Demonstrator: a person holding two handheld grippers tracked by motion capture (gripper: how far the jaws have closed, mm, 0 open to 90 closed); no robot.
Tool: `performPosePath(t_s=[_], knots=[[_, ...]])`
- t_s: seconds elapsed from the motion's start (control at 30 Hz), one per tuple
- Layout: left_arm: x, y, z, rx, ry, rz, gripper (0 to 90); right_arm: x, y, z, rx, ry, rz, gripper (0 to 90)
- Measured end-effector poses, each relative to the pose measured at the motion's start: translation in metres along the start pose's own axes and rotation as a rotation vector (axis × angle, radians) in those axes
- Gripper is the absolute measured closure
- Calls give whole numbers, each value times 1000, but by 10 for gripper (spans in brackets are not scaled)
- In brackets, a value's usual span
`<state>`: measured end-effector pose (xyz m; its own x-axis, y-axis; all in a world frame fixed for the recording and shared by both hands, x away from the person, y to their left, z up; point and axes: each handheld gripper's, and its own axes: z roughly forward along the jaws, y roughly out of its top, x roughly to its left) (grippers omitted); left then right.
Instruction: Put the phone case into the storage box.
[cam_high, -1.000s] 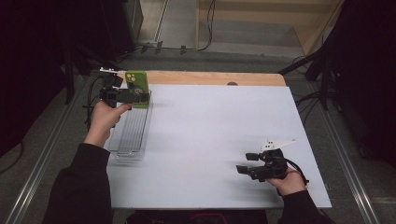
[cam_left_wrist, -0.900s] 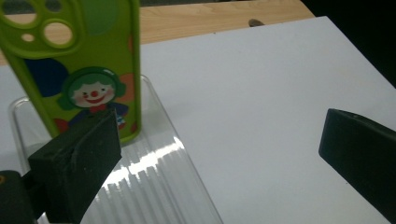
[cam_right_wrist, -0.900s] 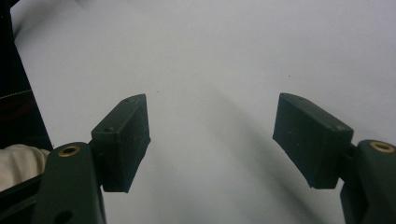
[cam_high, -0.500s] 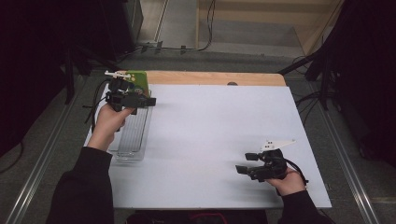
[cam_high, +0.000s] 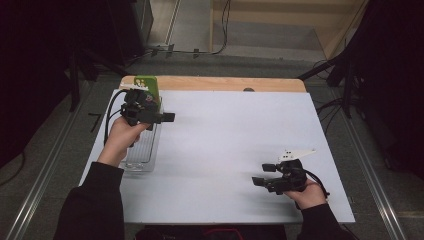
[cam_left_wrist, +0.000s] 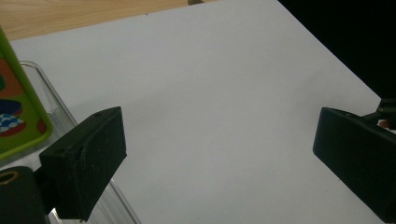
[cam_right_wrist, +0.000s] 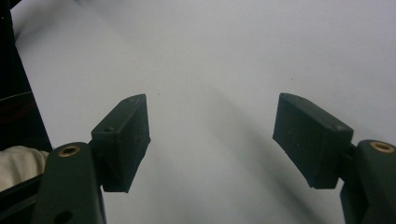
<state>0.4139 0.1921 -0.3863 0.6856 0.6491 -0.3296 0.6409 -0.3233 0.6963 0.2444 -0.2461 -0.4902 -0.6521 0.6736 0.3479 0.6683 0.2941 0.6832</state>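
Hands come in from the near edge of the table (cam_high: 220, 200), which is covered by a white sheet. Closest to me, the right gripper (cam_high: 261, 174) sits low over the near right part of that sheet, held level and pointing toward the left side. Its jaws stand apart with only bare white surface between them, so it grips nothing. Across the table, farther back on the left, the left gripper (cam_high: 167, 117) is held up above a clear plastic tray (cam_high: 142, 157) that lies along the left edge of the sheet. Its jaws also gape wide and hold nothing; through them I see plain white sheet. A green box (cam_high: 147, 86) with a coloured printed face stands at the far end of the tray, just behind the left gripper. Beyond the sheet, a strip of bare wood shows along the far edge of the table.
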Motion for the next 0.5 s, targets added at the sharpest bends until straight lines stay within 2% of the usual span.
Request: performPosePath(t_s=[0.27,0.4,0.5], knots=[[-7,-10,5,14,-33,26,46,-1,0,-1,-2,-4,7,254],[-10,-15,9,15,-65,12,71,-1,0,-1,-2,-5,7,254],[-13,-20,11,19,-74,23,72,-1,0,-1,-4,-5,7,254]])
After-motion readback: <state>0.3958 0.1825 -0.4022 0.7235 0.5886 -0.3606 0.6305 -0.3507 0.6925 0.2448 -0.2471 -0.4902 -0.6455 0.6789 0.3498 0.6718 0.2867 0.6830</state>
